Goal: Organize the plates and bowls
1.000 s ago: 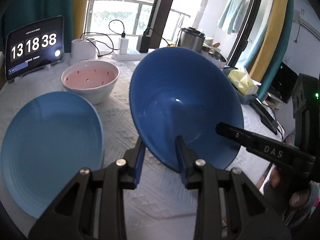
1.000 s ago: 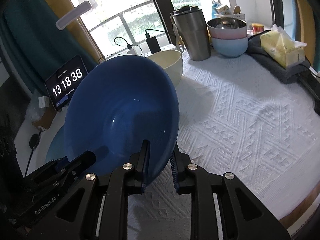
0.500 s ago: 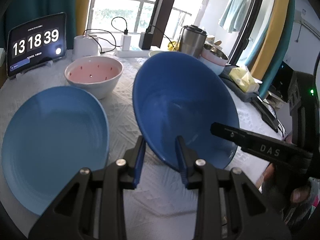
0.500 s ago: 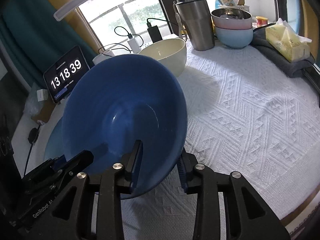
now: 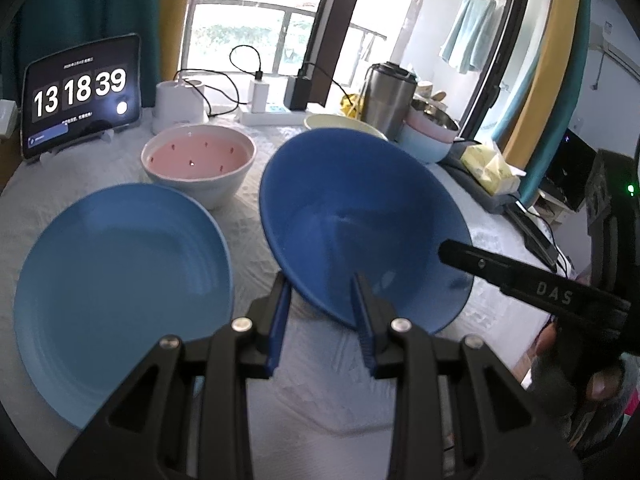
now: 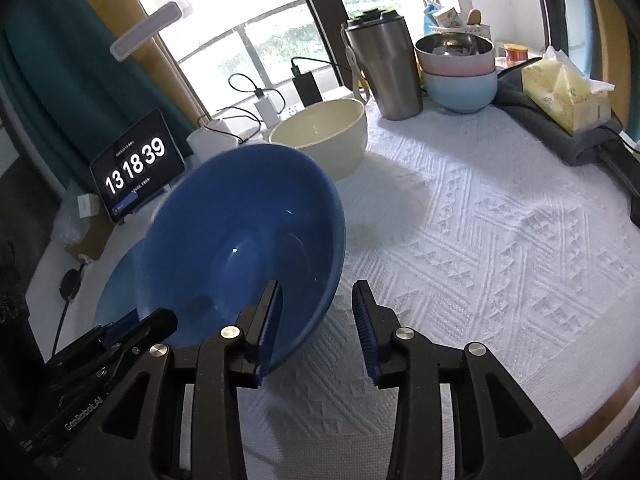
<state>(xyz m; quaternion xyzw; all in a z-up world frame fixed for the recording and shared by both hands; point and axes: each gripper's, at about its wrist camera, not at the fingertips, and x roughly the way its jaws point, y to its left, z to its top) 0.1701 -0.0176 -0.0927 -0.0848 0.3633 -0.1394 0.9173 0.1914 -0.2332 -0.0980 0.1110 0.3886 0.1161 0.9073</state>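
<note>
A dark blue bowl (image 5: 360, 216) is tilted over the white cloth; it also shows in the right wrist view (image 6: 244, 256). My left gripper (image 5: 322, 312) straddles its near rim, one finger inside and one outside, with a wide gap between the pads. My right gripper (image 6: 316, 320) is open, its left finger inside the bowl's rim and its right finger apart from it. A light blue plate (image 5: 120, 288) lies left of the bowl. A pink-lined bowl (image 5: 198, 160) and a cream bowl (image 6: 320, 136) stand behind.
A tablet clock (image 5: 80, 92) stands at the back left. A steel tumbler (image 6: 382, 68), stacked pink and blue bowls (image 6: 460, 76), chargers with cables and a tissue pack (image 6: 564, 92) line the back and right. The table edge runs at the lower right.
My right gripper has opened and let go of the bowl's rim. The bowl has come down lower toward the cloth, and the left jaws look wider apart.
</note>
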